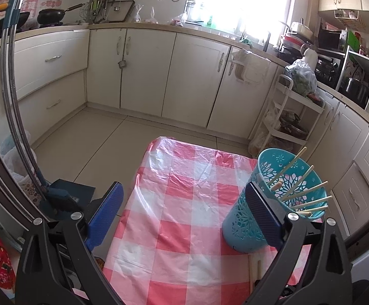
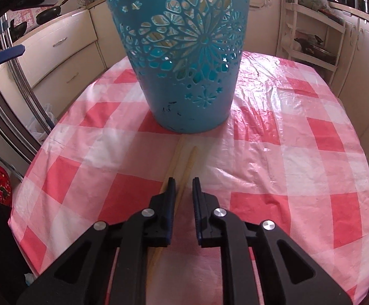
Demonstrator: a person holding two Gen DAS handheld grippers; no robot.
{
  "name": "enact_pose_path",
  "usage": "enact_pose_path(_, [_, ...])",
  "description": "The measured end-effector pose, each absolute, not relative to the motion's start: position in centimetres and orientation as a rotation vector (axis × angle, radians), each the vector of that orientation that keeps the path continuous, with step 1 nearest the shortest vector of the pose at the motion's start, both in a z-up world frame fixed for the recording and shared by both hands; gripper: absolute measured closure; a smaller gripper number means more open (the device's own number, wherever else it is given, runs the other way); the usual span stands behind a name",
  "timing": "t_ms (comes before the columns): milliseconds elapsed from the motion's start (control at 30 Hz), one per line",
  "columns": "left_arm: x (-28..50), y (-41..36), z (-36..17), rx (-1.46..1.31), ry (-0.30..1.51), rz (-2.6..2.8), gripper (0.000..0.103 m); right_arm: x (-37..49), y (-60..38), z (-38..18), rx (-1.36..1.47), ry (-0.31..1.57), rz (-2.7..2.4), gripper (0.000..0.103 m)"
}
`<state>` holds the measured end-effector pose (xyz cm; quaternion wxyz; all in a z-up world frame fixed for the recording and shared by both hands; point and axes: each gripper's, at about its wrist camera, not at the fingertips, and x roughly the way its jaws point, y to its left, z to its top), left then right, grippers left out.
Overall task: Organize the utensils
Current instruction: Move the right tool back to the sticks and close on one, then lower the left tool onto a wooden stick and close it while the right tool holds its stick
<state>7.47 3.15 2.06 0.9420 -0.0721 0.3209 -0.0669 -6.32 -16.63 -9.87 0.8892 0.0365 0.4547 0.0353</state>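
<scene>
Two loose chopsticks (image 2: 184, 162) lie side by side on the checked tablecloth (image 2: 299, 152), straight ahead of the right gripper (image 2: 184, 185). Its jaws stand narrow, with one chopstick between them; whether the pads press on it I cannot tell. The second chopstick lies just outside the left jaw. The tips of both chopsticks reach almost to the foot of the blue holder (image 2: 187, 58), which stands upright just beyond them. To the right of this gripper the cloth is free up to the table edge.

The left gripper (image 1: 184, 218) hangs wide open over the cloth, holding nothing. The holder (image 1: 273, 203) stands at its right finger and contains several chopsticks (image 1: 304, 193), leaning to the right. Ahead of this gripper the cloth ends, and open floor (image 1: 103, 137) follows up to the cabinets (image 1: 146, 68).
</scene>
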Motion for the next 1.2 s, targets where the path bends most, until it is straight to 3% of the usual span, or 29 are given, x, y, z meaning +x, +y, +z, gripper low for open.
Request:
enact_pose_path(367, [5.7,-5.2,-5.0,0.227,0.935,-0.503,0.011,-6.5,-22.3,-10.2,0.228,0.930,0.011,0.098])
enact_pose_path(667, [6.1,-9.0,-10.0,0.171,1.071,-0.467,0.011,-6.5,-23.8,-10.3,0.349,0.928,0.059,0.098])
enact_pose_path(933, [6.5,-10.5,-11.4,0.189,1.076,-0.440,0.041,-6.4,-24.0,-10.3,0.369,0.928,0.074,0.097])
enact_pose_path(1033, [5.9,-11.1,-11.3,0.239,1.045,-0.460,0.064,-6.2,-23.9,-10.2,0.354,0.929,0.068,0.096])
enact_pose_path(1100, [5.8,-11.1,-11.3,0.239,1.045,-0.477,0.088,-6.1,-23.4,-10.1,0.323,0.931,0.065,0.096])
enact_pose_path(1200, [5.8,-10.3,-11.2,0.203,1.072,-0.492,0.098,-6.1,-22.2,-10.0,0.267,0.937,0.086,0.096])
